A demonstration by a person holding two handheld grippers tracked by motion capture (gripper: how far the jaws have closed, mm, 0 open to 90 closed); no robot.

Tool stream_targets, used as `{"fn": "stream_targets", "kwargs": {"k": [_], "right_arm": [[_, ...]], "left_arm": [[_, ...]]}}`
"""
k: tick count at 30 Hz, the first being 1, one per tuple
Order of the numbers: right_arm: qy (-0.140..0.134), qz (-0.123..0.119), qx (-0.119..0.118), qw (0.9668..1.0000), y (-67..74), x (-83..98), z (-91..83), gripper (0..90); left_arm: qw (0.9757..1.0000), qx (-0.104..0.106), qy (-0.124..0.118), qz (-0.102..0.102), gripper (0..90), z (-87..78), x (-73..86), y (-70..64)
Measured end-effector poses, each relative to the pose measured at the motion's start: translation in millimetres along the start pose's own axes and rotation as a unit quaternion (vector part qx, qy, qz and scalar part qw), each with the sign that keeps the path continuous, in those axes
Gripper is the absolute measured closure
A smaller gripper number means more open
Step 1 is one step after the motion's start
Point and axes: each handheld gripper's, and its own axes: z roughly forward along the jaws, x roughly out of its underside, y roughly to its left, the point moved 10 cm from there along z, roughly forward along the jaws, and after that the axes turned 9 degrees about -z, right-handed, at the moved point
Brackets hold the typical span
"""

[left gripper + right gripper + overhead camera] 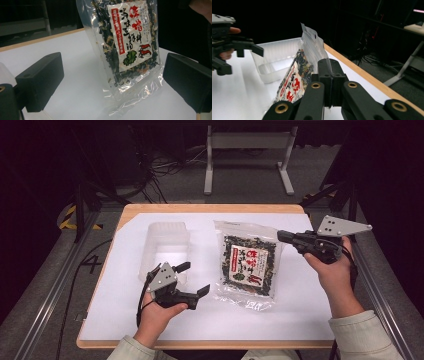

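Two tools, one seaweed packet, one clear plastic tray, white table

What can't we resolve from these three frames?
- Right gripper, right gripper view: its shut jaws hide how much of the bag's edge is pinched.
- Bag label text: too small in the high view, its top cut off by the frame edge in the left gripper view.
- Clear container, high view: the left gripper covers its near corner; contents unclear.
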Motion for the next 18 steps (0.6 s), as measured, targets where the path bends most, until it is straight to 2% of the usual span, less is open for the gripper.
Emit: {"fn": "stream_targets", "kwargs": {"k": [5,11,14,18], "right_arm": [[-0.012,-0.019,-0.001,0.9997,6.7,-13.7,-3.3,90.0],[-0.022,-0.031,-0.004,0.9993,11.5,-25.0,-6.8,90.0],[-0.028,-0.036,-0.005,0.9989,13.8,-32.1,-9.0,90.0],[-0.036,-0.048,-0.007,0.9982,16.3,-41.6,-11.0,90.0]], "left_arm": [[0.9999,-0.002,0.005,0.014,7.3,7.9,-3.7,1.3],[0.9997,0.019,-0.010,0.009,11.9,13.2,-12.1,2.0],[0.9991,0.040,-0.014,0.003,14.0,16.0,-15.8,2.7],[0.9989,0.045,-0.011,0.006,14.3,21.2,-17.8,5.6]]}}
